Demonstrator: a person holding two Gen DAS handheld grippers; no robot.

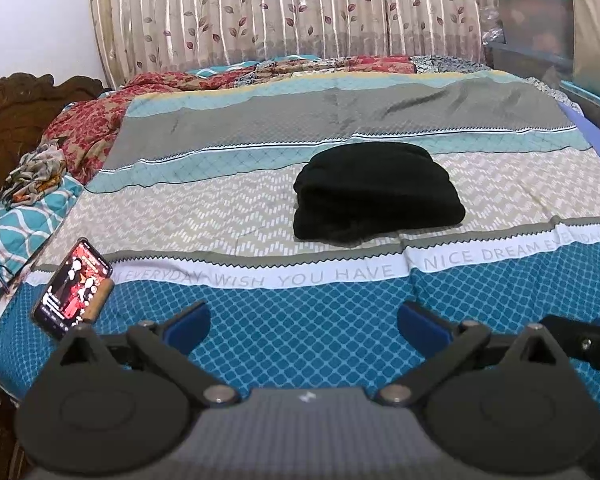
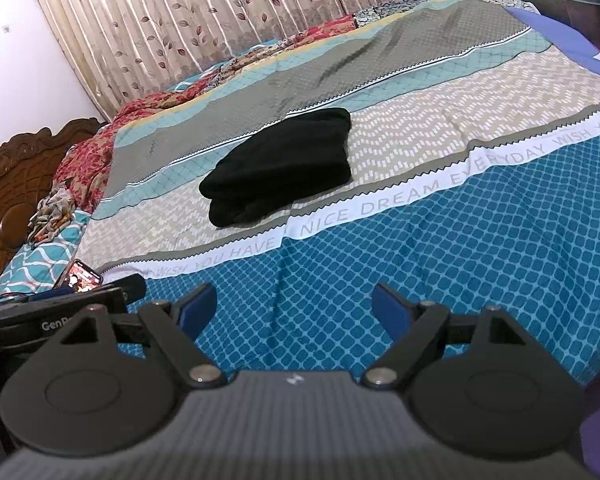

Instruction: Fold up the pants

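Note:
The black pants (image 1: 374, 194) lie folded into a compact bundle on the patterned bedspread (image 1: 283, 340), in the middle of the bed. They also show in the right wrist view (image 2: 279, 164). My left gripper (image 1: 304, 326) is open and empty, held over the blue front band of the bedspread, well short of the pants. My right gripper (image 2: 293, 312) is open and empty too, over the same blue band (image 2: 460, 240), to the right of the left gripper. Part of the left gripper's body (image 2: 51, 320) shows at the left of the right wrist view.
A lit phone (image 1: 73, 282) leans at the bed's front left corner, also in the right wrist view (image 2: 83, 276). Red floral bedding (image 1: 87, 128) and a crumpled cloth (image 1: 35, 174) lie by the wooden headboard (image 1: 15, 120). Storage bins (image 1: 536, 28) stand at the far right. Curtains (image 1: 283, 12) hang behind.

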